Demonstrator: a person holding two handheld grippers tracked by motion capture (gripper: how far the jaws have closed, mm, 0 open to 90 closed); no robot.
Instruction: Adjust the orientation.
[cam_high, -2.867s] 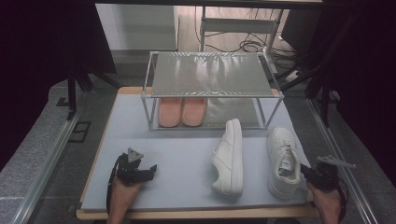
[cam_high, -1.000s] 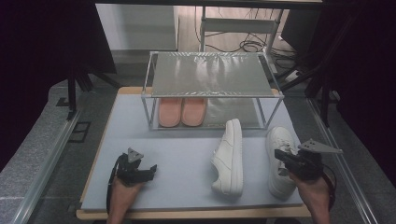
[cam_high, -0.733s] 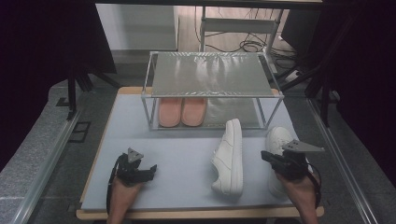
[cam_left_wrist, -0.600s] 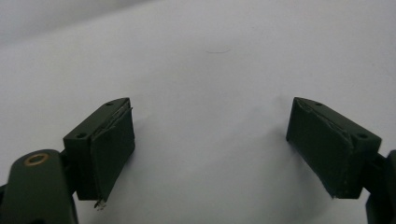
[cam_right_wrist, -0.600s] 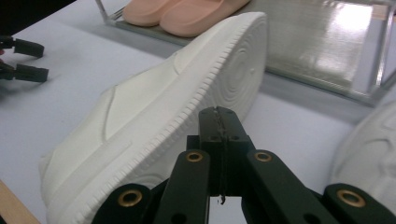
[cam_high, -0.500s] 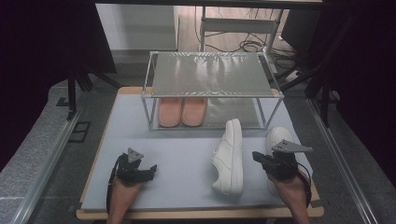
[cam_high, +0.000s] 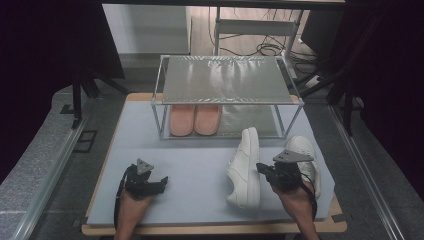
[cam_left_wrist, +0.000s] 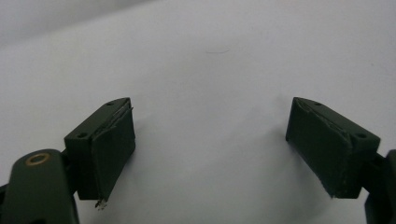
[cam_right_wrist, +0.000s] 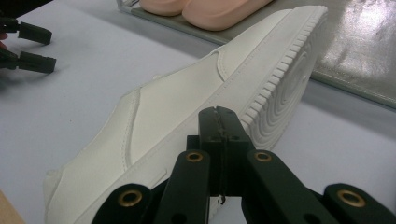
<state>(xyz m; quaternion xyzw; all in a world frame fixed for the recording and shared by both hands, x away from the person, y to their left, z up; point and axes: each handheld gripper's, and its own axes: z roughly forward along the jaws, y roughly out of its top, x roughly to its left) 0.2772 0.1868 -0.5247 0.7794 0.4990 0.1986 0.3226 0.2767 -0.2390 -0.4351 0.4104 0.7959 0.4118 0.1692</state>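
Tipped white sneaker (cam_high: 245, 167) before the shoe rack (cam_high: 227, 80): right claw (cam_right_wrist: 219, 122) together beside its sole; left claw (cam_left_wrist: 210, 144) apart, well left.

We see white sneaker (cam_right_wrist: 187, 116) tipped on its side, sole toward and just beyond the closed right fingertips (cam_right_wrist: 219, 116).

The right gripper (cam_right_wrist: 219, 114) rises from the bottom centre, its black jaws pressed together just before a white leather sneaker (cam_right_wrist: 187, 126) lying on its side. Salmon-pink slippers (cam_right_wrist: 205, 9) sit at top.
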